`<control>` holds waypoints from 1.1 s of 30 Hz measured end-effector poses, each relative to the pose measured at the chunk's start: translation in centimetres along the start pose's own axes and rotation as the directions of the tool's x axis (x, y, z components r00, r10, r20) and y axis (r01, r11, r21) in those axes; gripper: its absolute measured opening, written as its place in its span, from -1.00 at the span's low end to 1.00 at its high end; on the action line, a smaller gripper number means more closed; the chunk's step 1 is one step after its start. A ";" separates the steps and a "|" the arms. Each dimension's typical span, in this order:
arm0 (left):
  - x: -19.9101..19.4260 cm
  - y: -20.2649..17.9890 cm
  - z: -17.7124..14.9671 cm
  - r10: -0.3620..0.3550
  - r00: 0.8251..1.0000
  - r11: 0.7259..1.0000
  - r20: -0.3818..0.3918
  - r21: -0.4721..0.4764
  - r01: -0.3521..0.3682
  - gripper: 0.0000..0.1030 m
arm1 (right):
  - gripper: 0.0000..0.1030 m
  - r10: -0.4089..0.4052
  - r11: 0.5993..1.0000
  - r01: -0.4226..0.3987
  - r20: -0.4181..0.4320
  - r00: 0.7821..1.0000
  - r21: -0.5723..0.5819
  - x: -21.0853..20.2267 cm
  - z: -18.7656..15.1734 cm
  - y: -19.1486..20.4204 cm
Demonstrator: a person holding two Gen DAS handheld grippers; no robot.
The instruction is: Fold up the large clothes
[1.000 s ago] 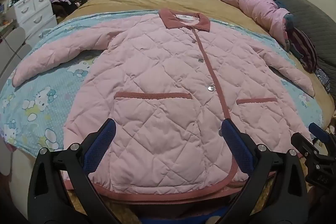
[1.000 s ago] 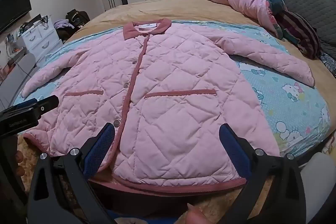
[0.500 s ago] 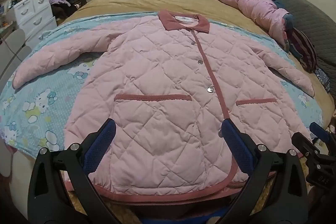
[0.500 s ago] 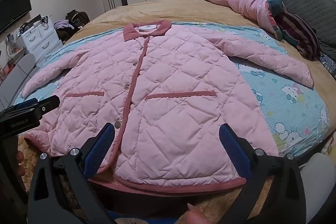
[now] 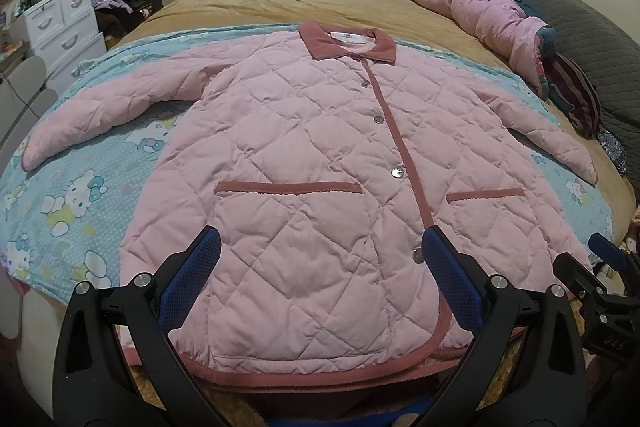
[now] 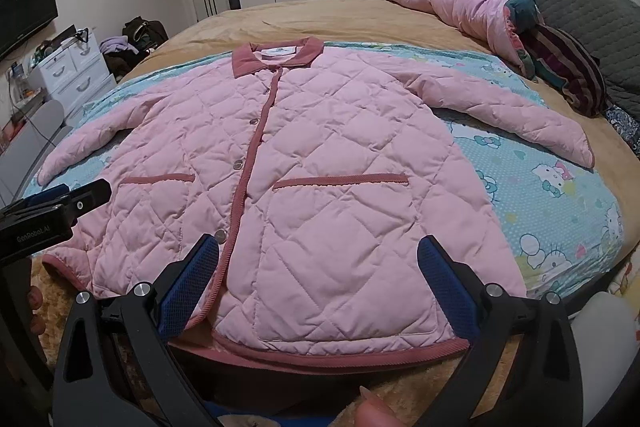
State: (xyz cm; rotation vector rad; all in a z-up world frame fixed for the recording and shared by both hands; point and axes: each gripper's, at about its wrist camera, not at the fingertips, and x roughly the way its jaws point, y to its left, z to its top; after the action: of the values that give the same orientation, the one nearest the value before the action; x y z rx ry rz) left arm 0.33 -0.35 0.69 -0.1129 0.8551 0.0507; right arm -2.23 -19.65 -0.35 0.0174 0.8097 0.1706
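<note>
Hovering wide open and empty at lower frame, the left gripper and right gripper face the pink jacket spread flat mid-frame; pinching each sleeve near its cuff should fold cleanly.

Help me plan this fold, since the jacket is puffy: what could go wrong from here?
1. The pink quilted jacket looks thick and may spring back open after each fold.
2. Its hem hangs at the bed edge near the open left gripper and open right gripper; a tug could drag it off.
3. The right sleeve ends near the pile of clothes, so a wide swing might snag it.
</note>
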 end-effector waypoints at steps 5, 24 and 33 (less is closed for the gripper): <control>0.1 -0.3 0.3 -0.002 1.000 1.000 -0.002 -0.002 0.002 0.83 | 0.92 -0.003 1.000 0.003 -0.003 1.000 -0.001 0.0 0.0 0.0; 0.1 -0.2 0.2 -0.002 1.000 1.000 0.003 0.001 0.002 0.83 | 0.92 -0.001 1.000 0.001 -0.002 1.000 -0.002 0.0 0.1 0.0; 0.1 -0.2 0.2 -0.003 1.000 1.000 0.005 -0.001 0.003 0.83 | 0.92 0.001 1.000 -0.001 -0.003 1.000 -0.001 0.0 0.2 -0.1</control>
State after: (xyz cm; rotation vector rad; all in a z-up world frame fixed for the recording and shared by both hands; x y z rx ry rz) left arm 0.54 -0.54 0.81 -0.1152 0.8502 0.0482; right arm -2.13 -19.77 -0.21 0.0165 0.8123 0.1719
